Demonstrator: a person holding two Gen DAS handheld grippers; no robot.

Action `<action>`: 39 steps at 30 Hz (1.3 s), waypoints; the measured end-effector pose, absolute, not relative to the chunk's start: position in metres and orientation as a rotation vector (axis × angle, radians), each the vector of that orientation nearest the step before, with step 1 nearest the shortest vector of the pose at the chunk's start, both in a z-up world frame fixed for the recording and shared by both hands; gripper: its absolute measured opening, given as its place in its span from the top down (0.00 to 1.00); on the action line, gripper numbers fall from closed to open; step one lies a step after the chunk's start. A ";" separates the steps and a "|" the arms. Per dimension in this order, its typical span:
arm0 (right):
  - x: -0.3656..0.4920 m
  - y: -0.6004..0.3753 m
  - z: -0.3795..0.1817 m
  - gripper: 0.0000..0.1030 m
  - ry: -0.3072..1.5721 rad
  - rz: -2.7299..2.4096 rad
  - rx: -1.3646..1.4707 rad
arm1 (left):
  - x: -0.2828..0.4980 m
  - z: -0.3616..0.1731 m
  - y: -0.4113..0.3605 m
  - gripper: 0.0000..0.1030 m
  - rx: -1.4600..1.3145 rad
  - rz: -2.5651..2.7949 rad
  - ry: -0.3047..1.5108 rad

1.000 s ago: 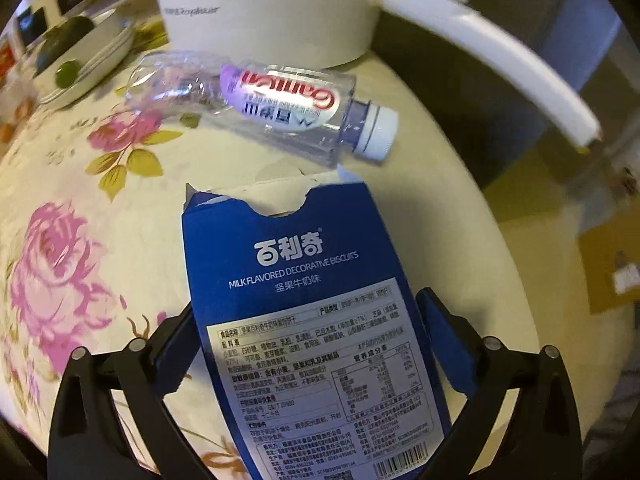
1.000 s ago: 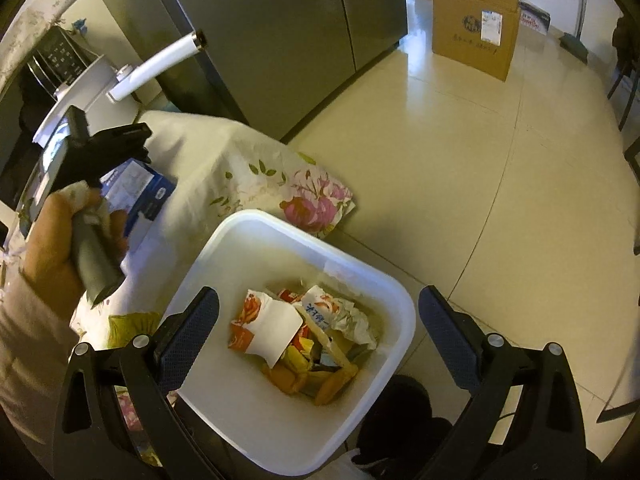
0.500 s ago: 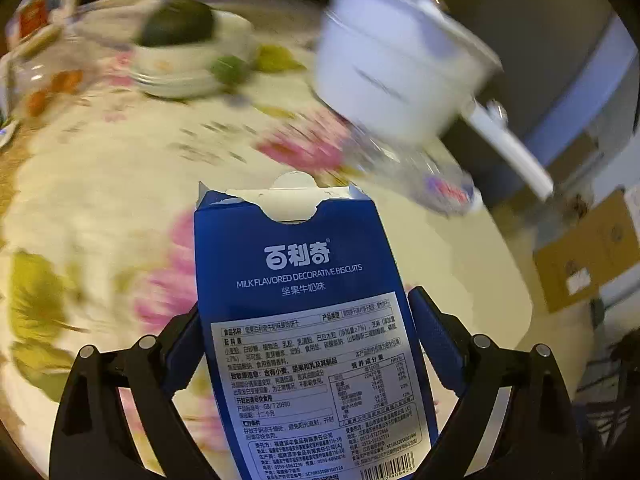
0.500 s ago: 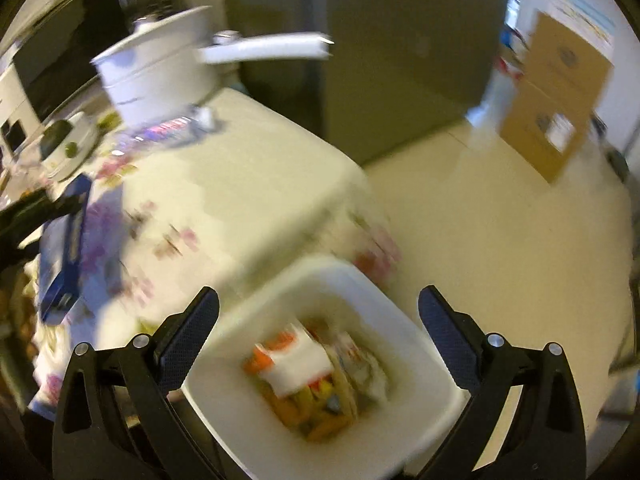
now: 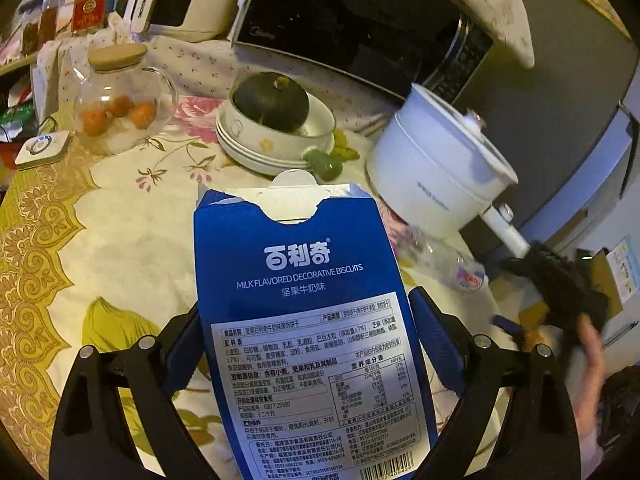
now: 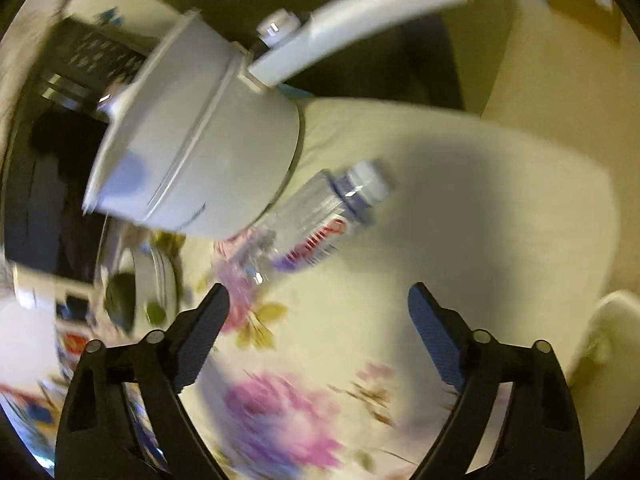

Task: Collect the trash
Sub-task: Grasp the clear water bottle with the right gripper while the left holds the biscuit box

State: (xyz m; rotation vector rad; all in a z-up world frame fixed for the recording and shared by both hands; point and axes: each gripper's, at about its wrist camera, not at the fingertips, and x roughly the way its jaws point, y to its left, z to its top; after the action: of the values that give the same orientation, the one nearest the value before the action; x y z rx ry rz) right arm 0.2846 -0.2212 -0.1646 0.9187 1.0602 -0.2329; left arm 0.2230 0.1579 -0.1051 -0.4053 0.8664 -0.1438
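Left gripper point(image 5: 304, 336) clamped on light, crushable biscuit box point(image 5: 308, 320); right gripper point(image 6: 316, 312) spread empty near thin, slippery bottle point(image 6: 320, 216) by pot point(image 6: 192, 160) at counter point(image 6: 480, 200) edge, best grabbed mid-body.

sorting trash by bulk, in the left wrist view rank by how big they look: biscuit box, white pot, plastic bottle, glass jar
1. biscuit box, though it sits nearest the camera
2. white pot
3. glass jar
4. plastic bottle, partly hidden behind the box
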 end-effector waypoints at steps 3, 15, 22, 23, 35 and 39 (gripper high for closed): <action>0.300 -0.216 -0.180 0.22 1.063 -0.284 0.941 | 0.227 -0.105 0.167 0.12 -0.460 -0.157 0.873; 0.328 -0.210 -0.197 0.23 1.048 -0.405 0.962 | 0.234 -0.110 0.167 0.12 -0.509 -0.177 0.880; 0.331 -0.210 -0.196 0.48 1.028 -0.348 1.053 | 0.236 -0.111 0.165 0.12 -0.503 -0.167 0.878; 0.330 -0.209 -0.193 0.54 1.022 -0.345 1.045 | 0.236 -0.111 0.165 0.12 -0.502 -0.164 0.878; 0.290 -0.198 -0.171 0.62 0.979 -0.333 0.885 | 0.232 -0.106 0.166 0.12 -0.487 -0.154 0.858; 0.279 -0.194 -0.154 0.63 0.956 -0.344 0.784 | 0.229 -0.104 0.165 0.12 -0.487 -0.159 0.853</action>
State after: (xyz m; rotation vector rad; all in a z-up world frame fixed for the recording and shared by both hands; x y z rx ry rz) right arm 0.2787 -0.1942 -0.1541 0.7843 0.9561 -0.3444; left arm 0.2291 0.1645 -0.1041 -0.4872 0.8530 -0.1586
